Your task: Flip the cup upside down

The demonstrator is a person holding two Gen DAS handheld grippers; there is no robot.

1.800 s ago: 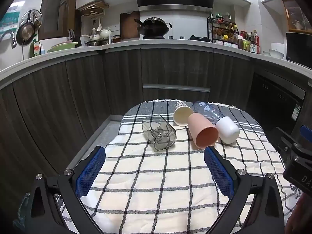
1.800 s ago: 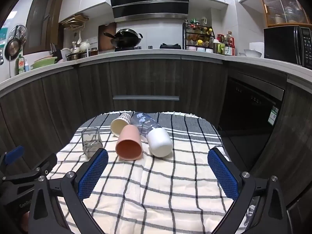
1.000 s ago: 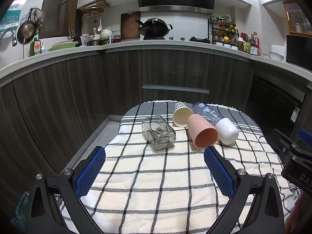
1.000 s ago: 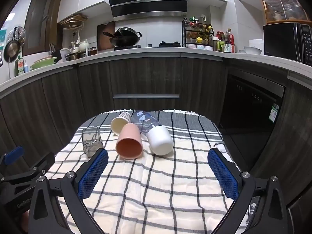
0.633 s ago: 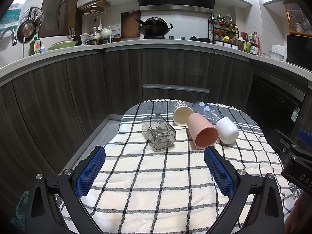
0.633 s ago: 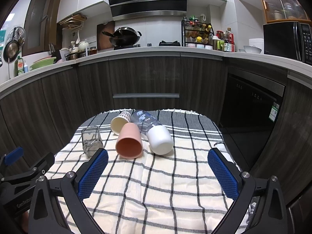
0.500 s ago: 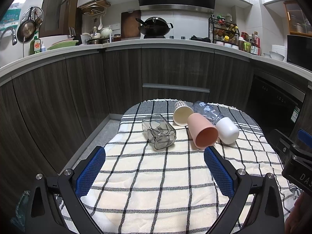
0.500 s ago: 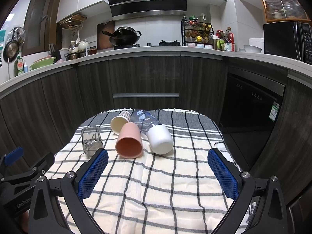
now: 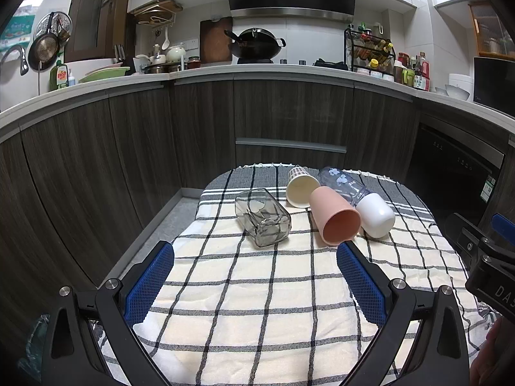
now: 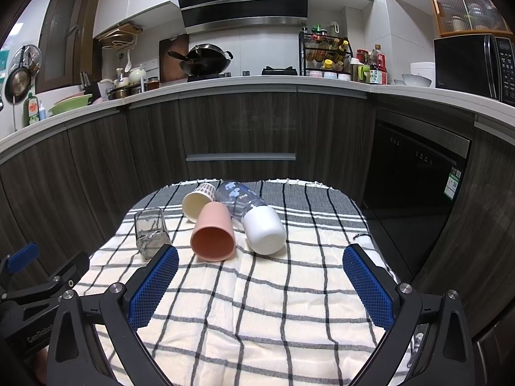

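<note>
A checked cloth (image 9: 264,296) fills the lower half of the left wrist view, cream with dark lines and a grey striped band at its far edge; in the right wrist view the same cloth (image 10: 273,302) spreads across the bottom centre. Behind it, dark wood cabinets (image 9: 289,115) run across the middle of the frame under a pale countertop (image 9: 257,72), with a black wok (image 9: 256,46) in the upper centre.

The left gripper (image 9: 256,284) sits at the bottom of its frame with its blue pads (image 9: 149,281) spread wide apart, holding nothing. The right gripper (image 10: 260,286) likewise stands wide open and empty at the bottom of its own view, above the cloth.

All the vessels lie on their sides in a cluster at the centre of each frame. A blue bottle with a white cap (image 9: 360,199) lies furthest right, cap toward the camera. Touching its left side is the pink cup (image 9: 334,215) (image 10: 214,231), mouth facing the camera. Left of it, apart, a clear square glass jar (image 9: 262,217) lies with its base toward the camera. Smallest, a cream paper cup (image 9: 301,182) rests behind the pink cup, just beside it, mouth forward.
</note>
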